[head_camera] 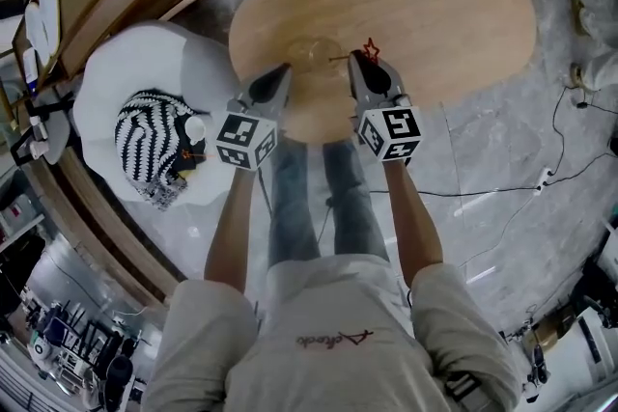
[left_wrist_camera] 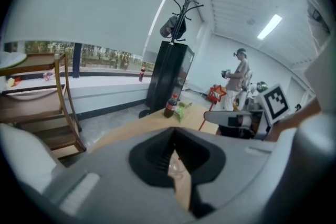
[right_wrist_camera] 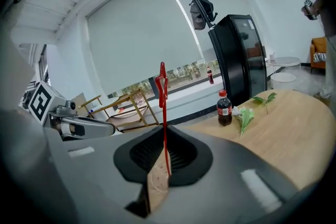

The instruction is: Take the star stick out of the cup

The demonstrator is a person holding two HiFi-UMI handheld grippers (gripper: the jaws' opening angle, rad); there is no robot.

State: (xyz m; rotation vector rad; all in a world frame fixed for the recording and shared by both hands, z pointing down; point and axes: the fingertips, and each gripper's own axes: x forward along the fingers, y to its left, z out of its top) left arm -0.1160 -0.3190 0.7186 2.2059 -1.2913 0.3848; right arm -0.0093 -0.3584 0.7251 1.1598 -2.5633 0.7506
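Star stick (right_wrist_camera: 163,113) is clamped between the jaws of your right tool (right_wrist_camera: 164,168), upright in the right gripper view, with its red star at the top and its lower end down between the pads. In the head view that tool (head_camera: 359,63) hangs over the near edge of the tabletop (head_camera: 454,34), with the star just above its tips. The clear cup (head_camera: 314,53) stands on the tabletop beside it, between your two tools; it is faint, but the stick looks clear of it. Your left tool (left_wrist_camera: 176,165) has its jaws together on nothing, just left of the cup. A bottle (right_wrist_camera: 224,108) and leaves (right_wrist_camera: 244,118) lie at the far end.
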